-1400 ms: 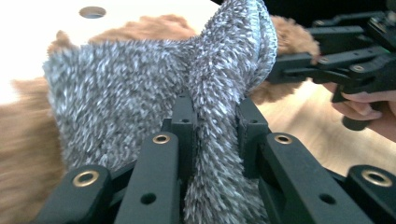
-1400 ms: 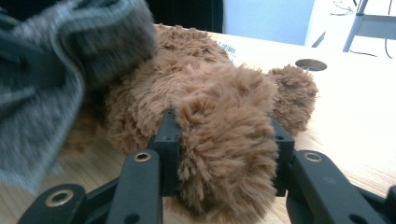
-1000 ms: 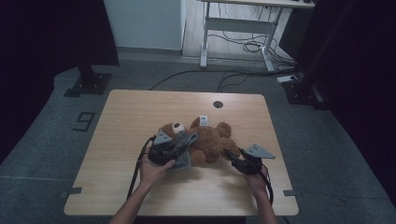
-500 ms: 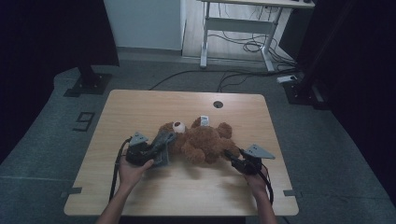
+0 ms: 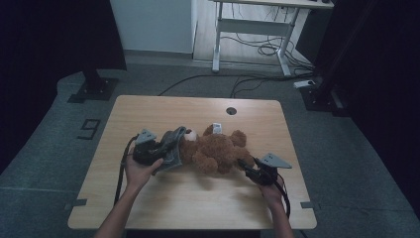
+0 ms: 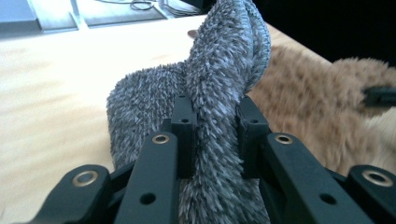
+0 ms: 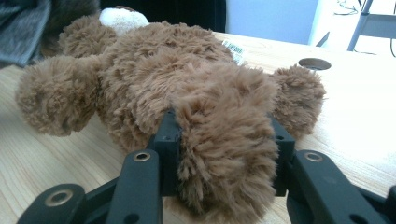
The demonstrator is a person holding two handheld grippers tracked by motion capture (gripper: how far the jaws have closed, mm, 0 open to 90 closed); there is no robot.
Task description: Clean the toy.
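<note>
A brown teddy bear (image 5: 218, 151) lies on its back across the wooden table (image 5: 198, 198), head to the left. Its cream muzzle (image 7: 122, 18) faces up in the right gripper view. My right gripper (image 5: 246, 167) is shut on one brown leg (image 7: 229, 154), whose fur bulges between the black jaws. My left gripper (image 5: 166, 148) is shut on a grey fluffy garment (image 5: 174, 146), held bunched beside the bear's head. In the left gripper view the grey fabric (image 6: 215, 84) rises between the jaws, with the bear's brown fur (image 6: 303, 116) behind it.
A round cable hole (image 5: 231, 110) sits near the table's far edge. A white tag (image 5: 216, 127) pokes out by the bear's upper side. Beyond the table stand a white desk frame (image 5: 247, 29), floor cables and a dark stand base (image 5: 94, 87).
My left gripper has pulled the grey garment leftward and a little upward, away from the bear's body to beside its head. The right gripper has kept still on the leg.
</note>
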